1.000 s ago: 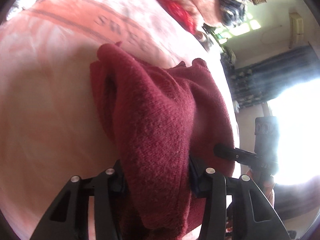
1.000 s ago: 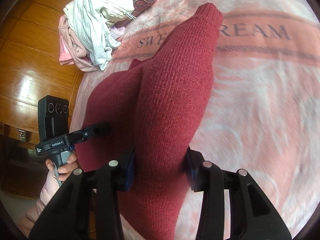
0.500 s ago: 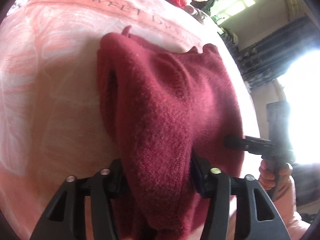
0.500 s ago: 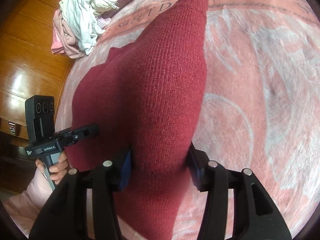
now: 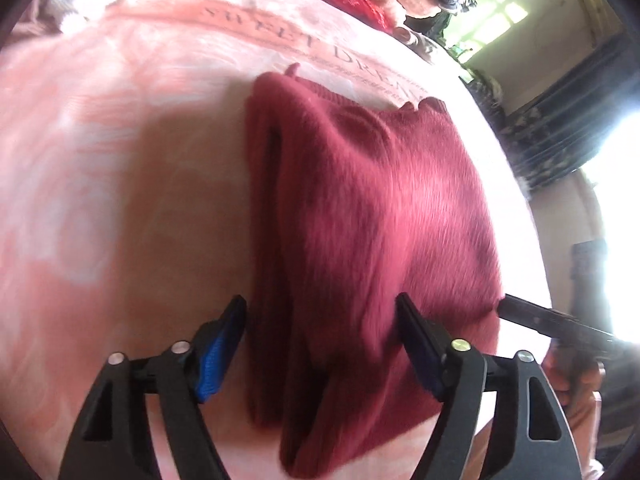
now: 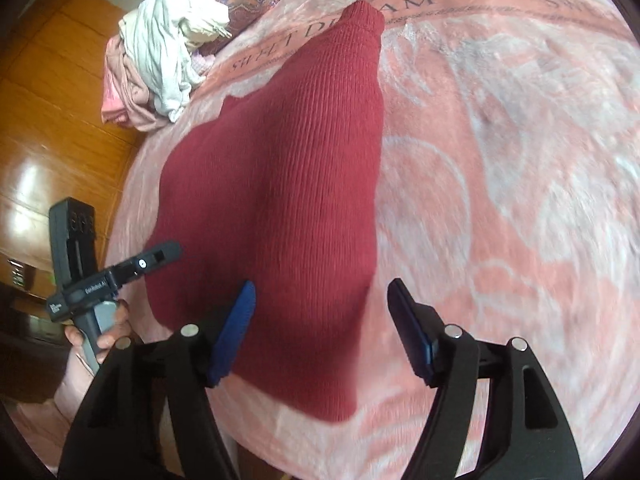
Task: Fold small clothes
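Both tools, left (image 5: 320, 332) and right (image 6: 320, 312), have just been spreading, straddling the sweater's (image 6: 288, 184) near hem, its length running straight away from them

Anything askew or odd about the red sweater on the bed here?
Slightly. The red sweater lies on the pink blanket unevenly folded: a raised hump runs down it, and one narrow end pokes out toward the lettering. Both grippers, left and right, have just been opening, fingers off the fabric.
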Demonstrator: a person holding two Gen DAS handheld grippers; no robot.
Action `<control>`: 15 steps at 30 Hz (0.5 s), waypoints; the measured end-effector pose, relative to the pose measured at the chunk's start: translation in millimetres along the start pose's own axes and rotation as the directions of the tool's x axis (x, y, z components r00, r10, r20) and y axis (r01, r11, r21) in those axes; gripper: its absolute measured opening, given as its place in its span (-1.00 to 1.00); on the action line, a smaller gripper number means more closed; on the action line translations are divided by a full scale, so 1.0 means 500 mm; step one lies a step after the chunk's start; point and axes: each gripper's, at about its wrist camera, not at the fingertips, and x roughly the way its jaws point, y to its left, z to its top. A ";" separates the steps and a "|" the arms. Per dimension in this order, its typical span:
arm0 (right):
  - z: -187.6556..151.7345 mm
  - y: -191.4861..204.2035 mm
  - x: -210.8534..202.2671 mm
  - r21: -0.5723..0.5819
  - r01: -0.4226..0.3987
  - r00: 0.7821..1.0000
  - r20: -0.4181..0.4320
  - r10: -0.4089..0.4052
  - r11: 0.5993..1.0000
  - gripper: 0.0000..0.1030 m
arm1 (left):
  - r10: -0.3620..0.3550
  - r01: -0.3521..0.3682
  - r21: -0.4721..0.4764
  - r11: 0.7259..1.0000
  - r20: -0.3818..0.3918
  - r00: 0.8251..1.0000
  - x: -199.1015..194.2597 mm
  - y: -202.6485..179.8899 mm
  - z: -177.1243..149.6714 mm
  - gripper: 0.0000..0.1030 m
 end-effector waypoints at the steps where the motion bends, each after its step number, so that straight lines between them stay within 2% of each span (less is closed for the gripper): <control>1: -0.016 -0.002 0.001 -0.004 0.015 1.000 -0.011 -0.015 1.000 0.34 | 0.021 -0.021 0.008 1.000 0.011 1.000 -0.008 -0.003 -0.011 0.49; 4: -0.050 -0.015 0.016 0.018 0.041 0.999 -0.035 -0.040 0.999 0.31 | 0.080 -0.081 0.019 0.997 0.037 0.996 -0.017 -0.007 -0.041 0.50; 5: -0.059 -0.024 0.023 0.040 0.009 0.999 -0.039 -0.007 0.999 0.16 | 0.096 -0.097 0.021 0.995 0.043 0.994 -0.015 -0.008 -0.048 0.50; 6: -0.063 -0.031 0.026 0.061 -0.021 0.999 -0.043 0.023 0.998 -0.09 | 0.107 -0.108 0.024 0.994 0.045 0.993 -0.014 -0.008 -0.054 0.50; 7: -0.068 -0.037 0.028 0.083 -0.058 0.997 -0.046 0.062 0.995 -0.44 | 0.110 -0.112 0.025 0.993 0.044 0.993 -0.013 -0.001 -0.060 0.46; 8: -0.072 -0.041 0.029 0.099 -0.091 0.995 -0.042 0.096 0.991 -0.47 | 0.109 -0.110 0.026 0.994 0.040 0.993 -0.011 0.005 -0.066 0.38; 10: -0.080 -0.037 0.022 0.082 -0.066 0.997 -0.027 0.069 0.994 -0.57 | 0.108 -0.109 0.021 0.994 0.036 0.993 -0.005 0.008 -0.070 0.34; 15: -0.095 -0.027 0.029 0.078 0.008 1.000 -0.014 -0.006 0.997 -0.60 | 0.137 -0.139 0.046 0.989 0.035 0.990 0.000 0.021 -0.084 0.34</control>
